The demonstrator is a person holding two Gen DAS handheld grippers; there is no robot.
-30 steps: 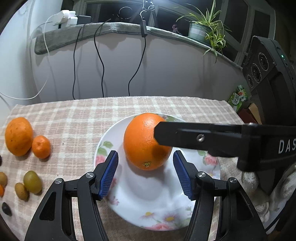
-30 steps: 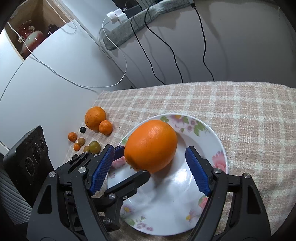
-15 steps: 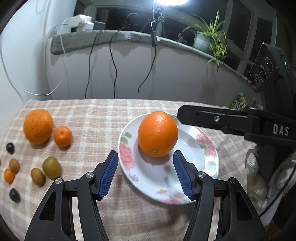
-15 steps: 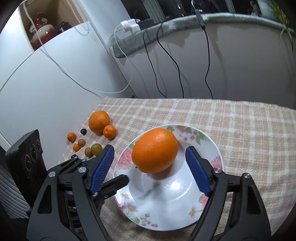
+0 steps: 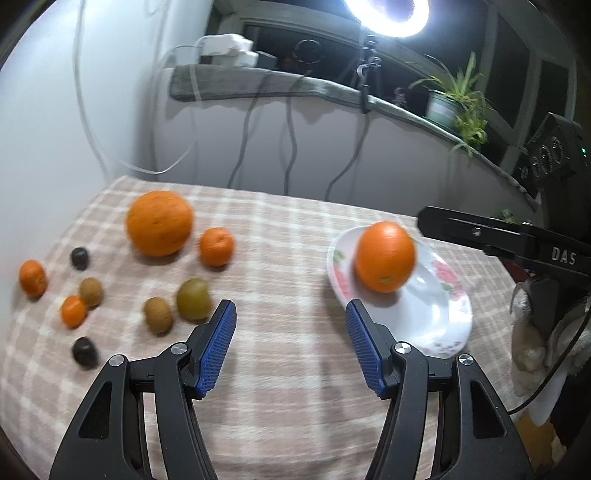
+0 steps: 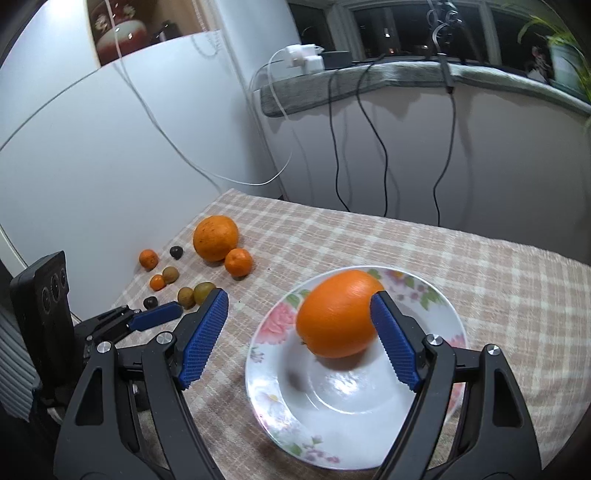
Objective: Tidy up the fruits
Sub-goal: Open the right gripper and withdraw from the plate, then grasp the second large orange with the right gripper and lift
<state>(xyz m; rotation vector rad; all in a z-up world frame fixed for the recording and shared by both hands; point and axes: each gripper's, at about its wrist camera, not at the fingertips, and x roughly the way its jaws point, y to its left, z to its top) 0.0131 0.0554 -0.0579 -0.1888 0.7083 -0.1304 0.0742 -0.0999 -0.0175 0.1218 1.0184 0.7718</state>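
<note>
A large orange lies on a white floral plate on the checked cloth. A second large orange, a mandarin, several kiwis, small mandarins and dark fruits lie on the cloth to the left. My left gripper is open and empty over bare cloth, between the plate and the loose fruit. My right gripper is open above the plate's left rim, its right pad next to the orange.
A white wall borders the table on the left. A grey ledge with cables, chargers, a ring light and a potted plant runs behind. The table edge is close on the right, with cloth items beyond.
My left gripper has pulled back and swung left, off the plate, bringing the loose fruit into view. My right gripper has also drawn back and up. The orange stays on the plate.
</note>
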